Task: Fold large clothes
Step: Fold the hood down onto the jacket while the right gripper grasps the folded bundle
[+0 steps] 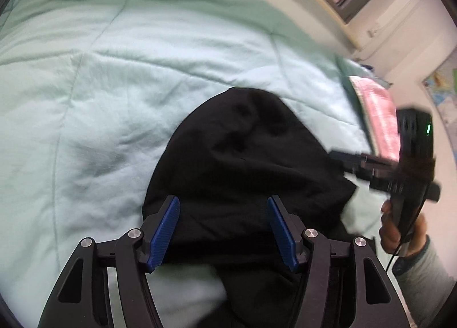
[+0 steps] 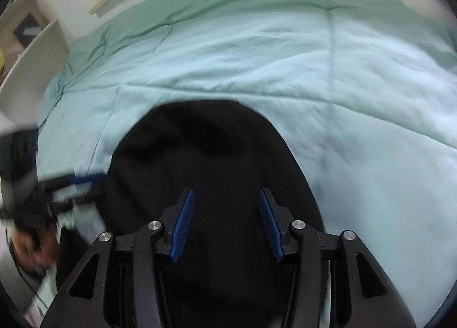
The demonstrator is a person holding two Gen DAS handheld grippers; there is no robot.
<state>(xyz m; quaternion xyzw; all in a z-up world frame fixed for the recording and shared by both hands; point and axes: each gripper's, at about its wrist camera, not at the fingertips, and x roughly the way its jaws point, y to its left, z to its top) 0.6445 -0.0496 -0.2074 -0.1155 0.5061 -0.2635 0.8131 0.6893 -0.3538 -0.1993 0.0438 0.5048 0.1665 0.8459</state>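
While the black garment (image 1: 242, 162) lies bunched on the pale green quilt (image 1: 85, 85) (a bed, w/ a pink pillow (image 1: 377, 116) at the far edge), both tools hang over it. Left gripper (image 1: 222, 231): blue pads wide apart, nothing between them. Right gripper (image 2: 227, 219): likewise spread, holding nothing; cloth sits beneath both. Right gripper's blurred in the left view.

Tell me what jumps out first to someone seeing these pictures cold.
A black garment lies bunched on a pale green quilt that fills most of both views. The left gripper and the right gripper hang open over it, blue pads apart. A pink cloth sits at the quilt's right edge.
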